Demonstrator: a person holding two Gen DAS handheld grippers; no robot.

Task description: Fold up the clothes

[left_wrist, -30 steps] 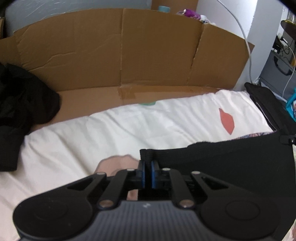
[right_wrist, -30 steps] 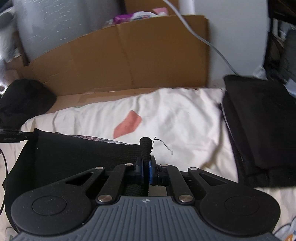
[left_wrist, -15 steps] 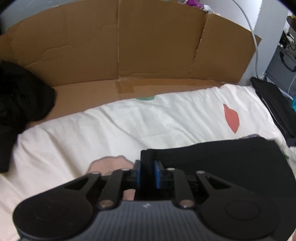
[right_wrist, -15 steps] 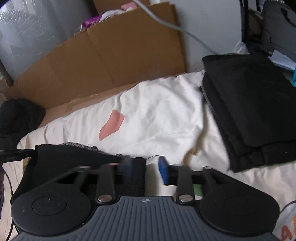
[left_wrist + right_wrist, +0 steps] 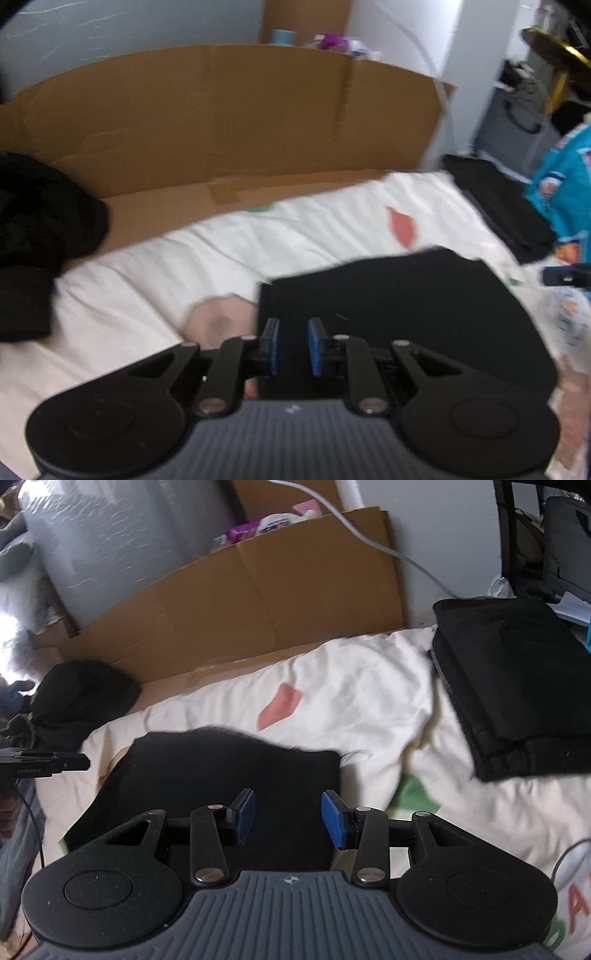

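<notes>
Both tools stand unclamped over a folded black garment [image 5: 406,314] that lies flat on the bed's cream duvet [image 5: 147,295]. In the left wrist view the left tool [image 5: 293,345] has its blue pads [image 5: 274,347] a narrow gap apart, holding nothing, above the garment's near left corner. In the right wrist view the right tool [image 5: 289,821] is spread wide, its pads [image 5: 334,825] well apart, with the garment [image 5: 221,775] under and between them; the right pad sits about over the garment's right edge.

The garment is a rough rectangle, its far edge slightly humped. A loose thread [image 5: 356,753] pokes out from its far right corner. Just beside its left edge a pink print [image 5: 218,325] shows on the duvet, and farther off there is a red patch [image 5: 402,229]. A green patch [image 5: 415,794] lies just right of the garment in the right view.

To the right, well apart from the garment, a stack of folded dark clothes [image 5: 517,686] rests at the bed's edge. To the left a crumpled black heap [image 5: 40,236] sits partly on the duvet and partly on the cardboard [image 5: 229,122] that runs along the back of the bed and stands up against the wall. A grey cable [image 5: 369,539] hangs across the wall above it. A teal sleeve [image 5: 565,192] shows at the right edge of the left view, which is blurred.
</notes>
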